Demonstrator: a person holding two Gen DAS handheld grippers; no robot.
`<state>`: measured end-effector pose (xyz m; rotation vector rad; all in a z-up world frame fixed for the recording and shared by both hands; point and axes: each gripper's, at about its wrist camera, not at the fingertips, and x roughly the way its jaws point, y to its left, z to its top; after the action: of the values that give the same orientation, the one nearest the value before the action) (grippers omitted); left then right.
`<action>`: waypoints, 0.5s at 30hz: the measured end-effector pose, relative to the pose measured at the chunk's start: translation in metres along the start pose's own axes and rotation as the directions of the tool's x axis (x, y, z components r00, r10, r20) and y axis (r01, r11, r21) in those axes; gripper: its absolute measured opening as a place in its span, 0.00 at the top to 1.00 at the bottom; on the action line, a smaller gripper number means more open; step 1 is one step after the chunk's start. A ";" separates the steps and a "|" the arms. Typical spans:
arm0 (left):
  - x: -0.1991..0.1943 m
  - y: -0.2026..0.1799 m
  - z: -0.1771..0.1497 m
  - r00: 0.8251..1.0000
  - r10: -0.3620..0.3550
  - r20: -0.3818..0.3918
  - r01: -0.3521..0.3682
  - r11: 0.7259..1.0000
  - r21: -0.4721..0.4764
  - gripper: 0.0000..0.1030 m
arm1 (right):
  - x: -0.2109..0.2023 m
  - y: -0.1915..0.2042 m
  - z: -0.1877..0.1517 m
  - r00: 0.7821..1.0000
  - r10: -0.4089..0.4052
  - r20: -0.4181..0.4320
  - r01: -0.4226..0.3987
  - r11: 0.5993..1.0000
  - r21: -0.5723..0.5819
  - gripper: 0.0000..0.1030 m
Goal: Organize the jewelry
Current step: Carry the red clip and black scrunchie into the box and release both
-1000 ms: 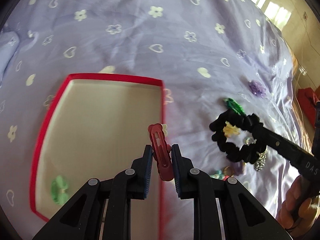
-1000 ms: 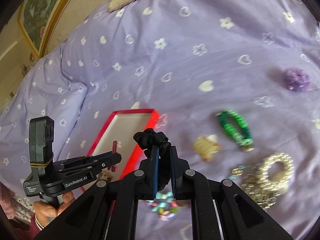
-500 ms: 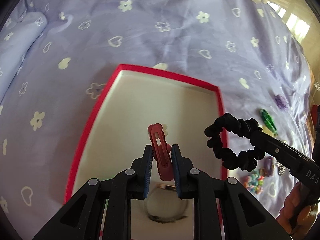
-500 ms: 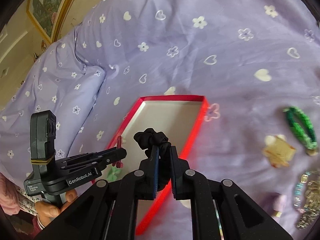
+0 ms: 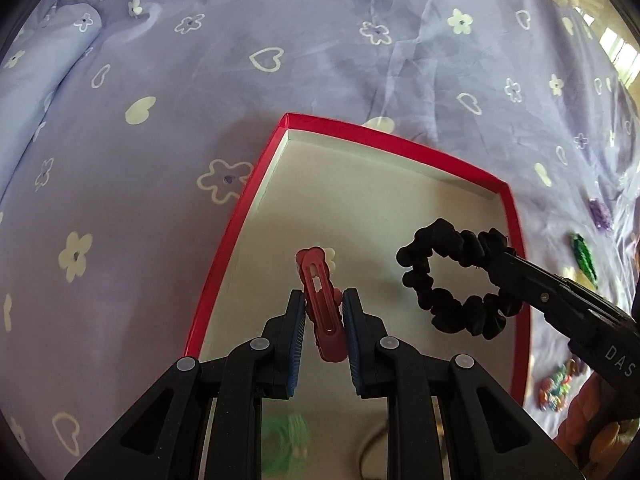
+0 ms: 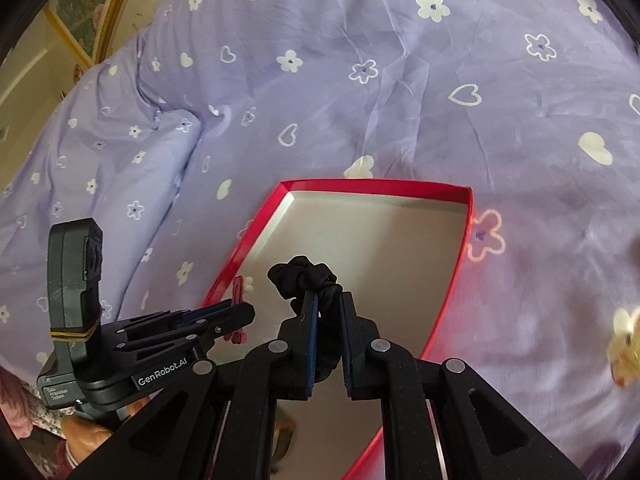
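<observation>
A red-rimmed box [image 5: 400,148] with a pale inside lies on the purple bedspread; it also shows in the right wrist view [image 6: 376,186]. My left gripper [image 5: 323,312] is shut on a red hair clip [image 5: 320,300] and holds it above the box floor. My right gripper [image 6: 328,312] is shut on a black scrunchie [image 6: 304,276], also above the box; the scrunchie [image 5: 456,276] hangs as a ring in the left wrist view. A green flower piece [image 5: 286,432] and a ring-shaped item lie blurred in the box near edge.
To the right of the box lie a green bracelet [image 5: 583,256], a purple piece [image 5: 599,214] and colourful beads [image 5: 556,388]. A cream flower piece [image 6: 622,344] lies at the right in the right wrist view. A folded pillow ridge rises at the left.
Both grippers have moved left and further over the box, each keeping its item. The loose jewelry has slid toward the right edge of both views.
</observation>
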<state>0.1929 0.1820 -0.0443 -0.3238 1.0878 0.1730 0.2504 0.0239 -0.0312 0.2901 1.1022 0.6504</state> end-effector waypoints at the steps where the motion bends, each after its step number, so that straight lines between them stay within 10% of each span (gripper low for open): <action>1: 0.006 0.000 0.003 1.000 0.007 -0.007 -0.007 1.000 0.000 0.82 | 0.005 -0.001 0.002 1.000 -0.010 -0.008 0.010 1.000 -0.002 0.91; 15: 0.029 -0.010 0.009 0.997 0.074 -0.010 -0.073 0.996 0.048 0.81 | 0.034 -0.005 0.006 0.993 -0.092 -0.068 0.088 0.995 -0.049 0.85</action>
<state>0.2163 0.1747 -0.0645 -0.2423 1.1142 0.2104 0.2677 0.0418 -0.0561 0.1778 1.1587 0.6086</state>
